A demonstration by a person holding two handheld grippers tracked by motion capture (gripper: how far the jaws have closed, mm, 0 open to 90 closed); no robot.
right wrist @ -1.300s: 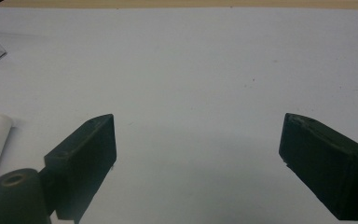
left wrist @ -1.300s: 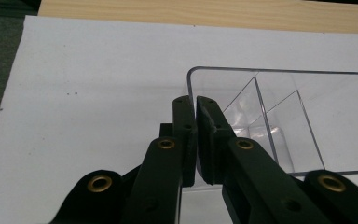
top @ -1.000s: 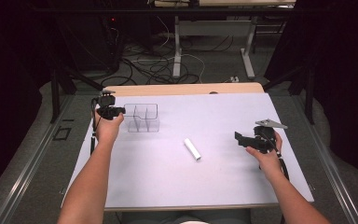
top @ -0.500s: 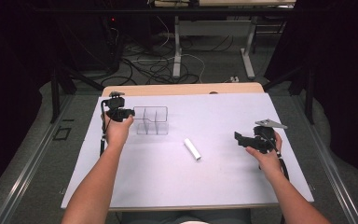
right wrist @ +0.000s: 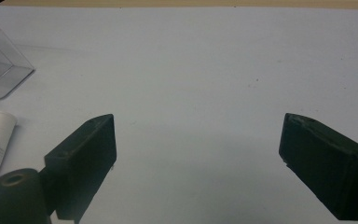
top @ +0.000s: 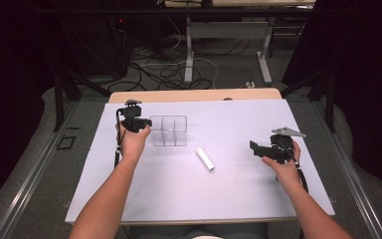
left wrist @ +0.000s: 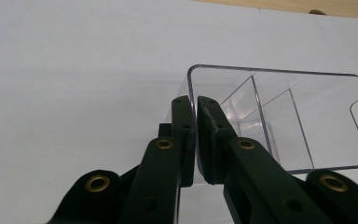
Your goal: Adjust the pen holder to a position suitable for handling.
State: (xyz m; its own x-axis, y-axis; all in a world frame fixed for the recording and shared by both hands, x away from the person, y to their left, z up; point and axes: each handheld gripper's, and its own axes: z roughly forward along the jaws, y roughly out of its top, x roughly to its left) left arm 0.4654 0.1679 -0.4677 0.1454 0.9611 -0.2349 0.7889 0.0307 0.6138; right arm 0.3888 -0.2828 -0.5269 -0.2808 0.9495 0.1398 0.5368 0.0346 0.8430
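Dragging of the clear divided organizer (top: pixel 168 131) across the worktop (top: pixel 229 199) appears to be the step in hand. Left claw (left wrist: pixel 196 105) is pressed together on the organizer's near end wall, one jaw inside, one outside. The organizer sits on the worktop at about 10 o'clock from centre, with a white tube (top: pixel 205 159) lying near it toward 4 o'clock. Right claw (right wrist: pixel 198 140) is spread wide, nothing between its jaws, resting at 3 o'clock, well apart from both items.

Recommendations: keep the pinch low on the thin wall, slide level so the base stays flat, and avoid tilting. Stop clear of the tube. Bring the right claw to the tube squarely across its width.
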